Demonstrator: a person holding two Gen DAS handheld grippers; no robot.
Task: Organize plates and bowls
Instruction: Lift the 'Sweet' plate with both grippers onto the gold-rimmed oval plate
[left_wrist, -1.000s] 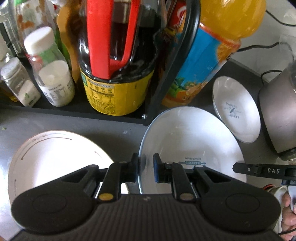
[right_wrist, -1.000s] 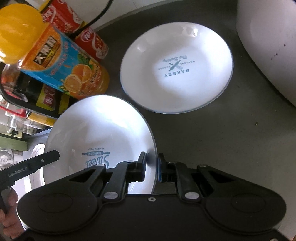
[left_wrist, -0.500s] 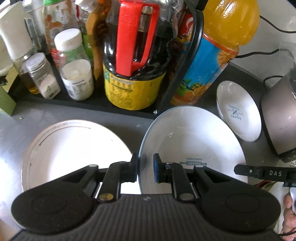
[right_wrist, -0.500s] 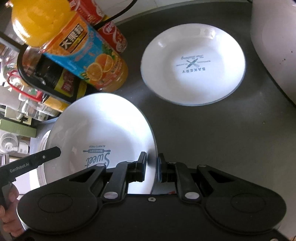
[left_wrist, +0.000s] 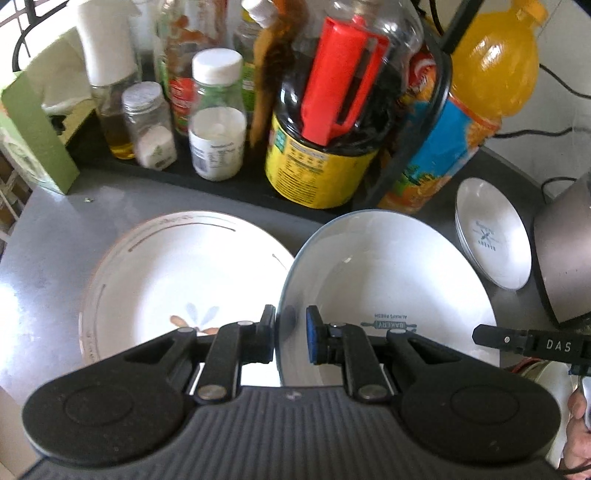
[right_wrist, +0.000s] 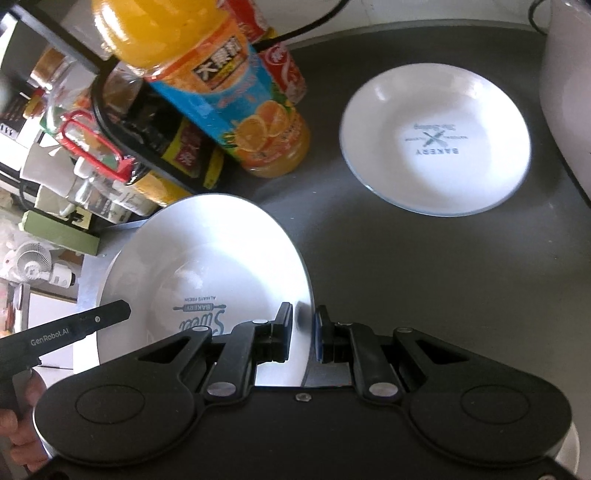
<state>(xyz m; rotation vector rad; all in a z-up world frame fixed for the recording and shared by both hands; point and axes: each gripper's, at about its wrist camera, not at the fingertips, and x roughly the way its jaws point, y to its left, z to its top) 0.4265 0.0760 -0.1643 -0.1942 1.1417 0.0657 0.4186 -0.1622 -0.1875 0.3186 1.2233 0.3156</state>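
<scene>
Glossy white round ceramic plate with blue-grey rim line and "Sweet Bakery" print (left_wrist: 388, 280), held tilted above the grey matte desk (right_wrist: 406, 258), gripped at two opposite edges. Left hand-held gripper (left_wrist: 291, 334) pinching the plate's left rim between a black pad and a blue pad; right hand-held gripper (right_wrist: 303, 334) pinching the right rim likewise. Same plate in the right wrist view (right_wrist: 207, 266), with part of the left tool and a hand at lower left.

Beside and below it, on the desk: one larger white shallow plate with brown rim line and leaf motif (left_wrist: 177, 273), lying flat. Farther right: white shallow "Bakery" dishes (right_wrist: 436, 136), glossy, near a rounded grey appliance body (left_wrist: 561, 254); the left wrist view shows more than one rim edge there, exact count unclear.

Behind: one clear plastic orange-drink bottle with blue label (left_wrist: 461, 122), one dark sauce jug with red handle and yellow label (left_wrist: 328, 122), one white-capped jar (left_wrist: 218, 122), and one small clear shaker jar (left_wrist: 147, 125) among other bottles on a black tray (left_wrist: 221, 182).
</scene>
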